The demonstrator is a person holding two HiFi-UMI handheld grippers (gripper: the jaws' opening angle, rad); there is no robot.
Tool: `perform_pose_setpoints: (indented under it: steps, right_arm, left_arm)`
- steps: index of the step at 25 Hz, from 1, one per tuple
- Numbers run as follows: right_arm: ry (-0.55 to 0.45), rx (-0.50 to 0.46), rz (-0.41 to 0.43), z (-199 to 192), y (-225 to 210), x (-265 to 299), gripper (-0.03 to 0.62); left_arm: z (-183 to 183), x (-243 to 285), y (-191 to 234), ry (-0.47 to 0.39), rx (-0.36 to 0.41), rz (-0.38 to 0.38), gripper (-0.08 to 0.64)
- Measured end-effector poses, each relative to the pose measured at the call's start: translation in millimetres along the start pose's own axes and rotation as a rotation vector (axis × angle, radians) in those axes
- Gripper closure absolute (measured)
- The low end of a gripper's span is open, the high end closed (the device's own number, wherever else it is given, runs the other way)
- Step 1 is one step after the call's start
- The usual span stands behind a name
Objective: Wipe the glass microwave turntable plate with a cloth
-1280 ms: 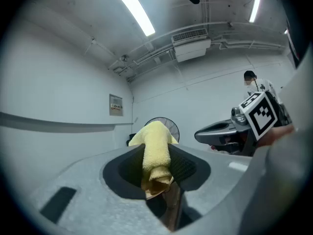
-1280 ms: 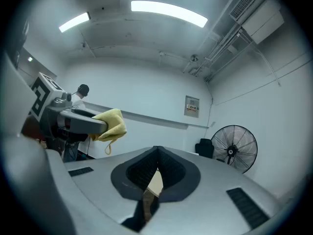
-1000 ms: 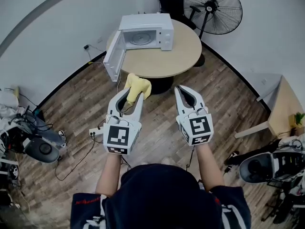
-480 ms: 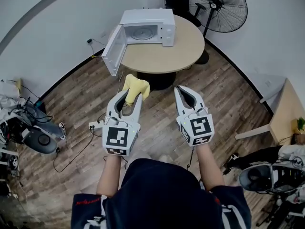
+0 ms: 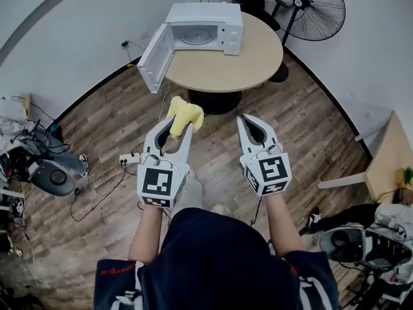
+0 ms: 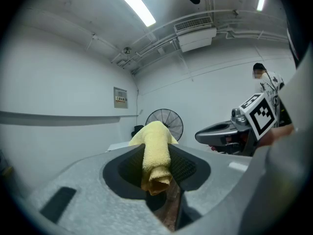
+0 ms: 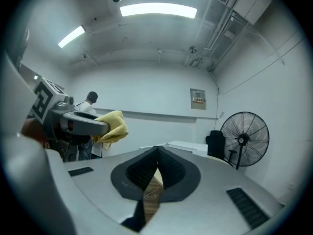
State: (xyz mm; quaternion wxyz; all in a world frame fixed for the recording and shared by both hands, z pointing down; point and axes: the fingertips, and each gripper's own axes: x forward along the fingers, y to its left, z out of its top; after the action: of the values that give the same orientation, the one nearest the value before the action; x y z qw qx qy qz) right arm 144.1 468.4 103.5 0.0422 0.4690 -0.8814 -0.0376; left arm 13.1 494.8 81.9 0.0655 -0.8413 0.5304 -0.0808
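Distance is the matter now, I reckon: across the wooden floor (image 5: 110, 128) stands the round bench (image 5: 226, 70), a pedestal fan (image 5: 304, 6) behind it. The microwave (image 5: 206, 24) sits on top, door swung open, with the glass turntable plate (image 5: 197, 36) inside. Step close and reach in level, clear of that door. The left tool (image 5: 181, 126) clamps the yellow cloth (image 5: 185, 115); the right tool (image 5: 248, 119) is clenched, empty.
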Motion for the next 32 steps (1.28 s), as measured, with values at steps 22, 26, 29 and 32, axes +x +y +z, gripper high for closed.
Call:
perform_pose_setpoints:
  steps: [22,26,29,32]
  right_arm:
    - [0.028,-0.021,0.000,3,-51,175,0.583]
    - [0.039,-0.026,-0.026,9,-59,221,0.583]
    - [0.050,-0.018,-0.040,11,-66,258,0.583]
    - [0.058,-0.015,-0.049,14,-73,294,0.583]
  left_arm:
    - [-12,140,119,-0.010,-0.015,-0.031,0.436]
    - [-15,170,158,-0.012,-0.028,-0.056,0.434]
    - [-18,197,185,-0.008,-0.034,-0.079,0.436]
    - [-21,220,210,-0.009,-0.052,-0.100,0.436]
